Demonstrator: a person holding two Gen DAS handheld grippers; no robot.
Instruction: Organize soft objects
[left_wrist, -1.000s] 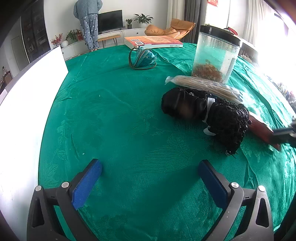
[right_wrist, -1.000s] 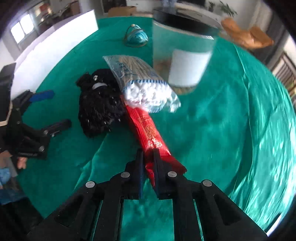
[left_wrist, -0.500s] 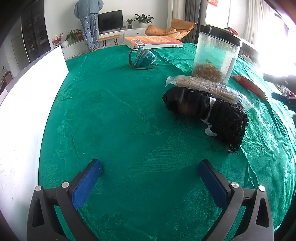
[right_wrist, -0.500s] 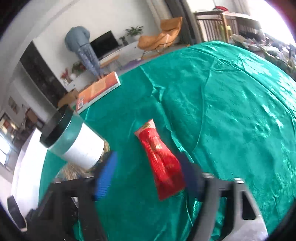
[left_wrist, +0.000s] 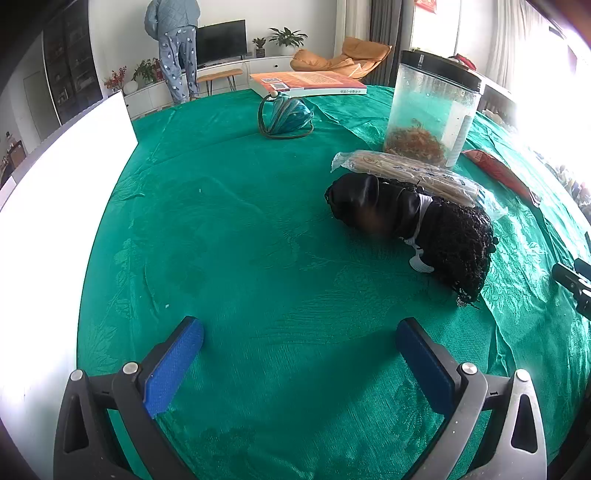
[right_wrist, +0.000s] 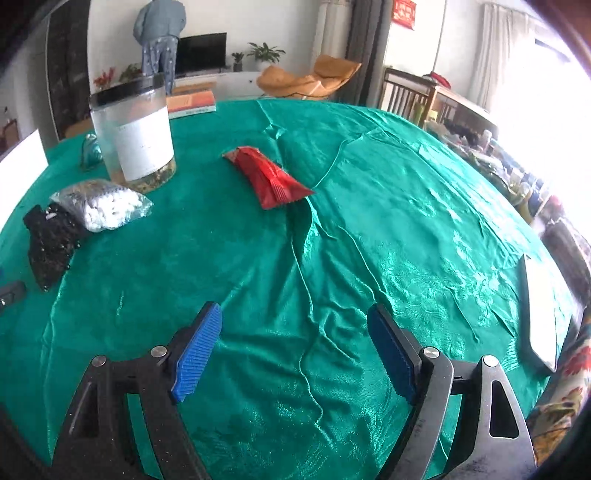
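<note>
- The right gripper (right_wrist: 295, 347) hangs over bare green tablecloth (right_wrist: 369, 240) with its blue pads wide apart and nothing between them.
- The red packet (right_wrist: 267, 177) lies flat on the cloth, well ahead of those pads and just to the right of the clear jar (right_wrist: 135, 136).
- The left gripper (left_wrist: 299, 362) is just as wide open and empty, and points down at the cloth.
- The black mesh bundle (left_wrist: 417, 229) lies ahead of it to the right, touching the long clear bag of sticks (left_wrist: 413, 173) that lies in front of the jar.
- Judging by this layout, the next soft thing to move is the bag or the bundle.
- To do that well, the person should come down with one pad on each side of the narrow width, and close on the middle of the thing, not on a loose end.
- The jar stands close by, so a low, slow approach from the near side would avoid knocking it.
</note>
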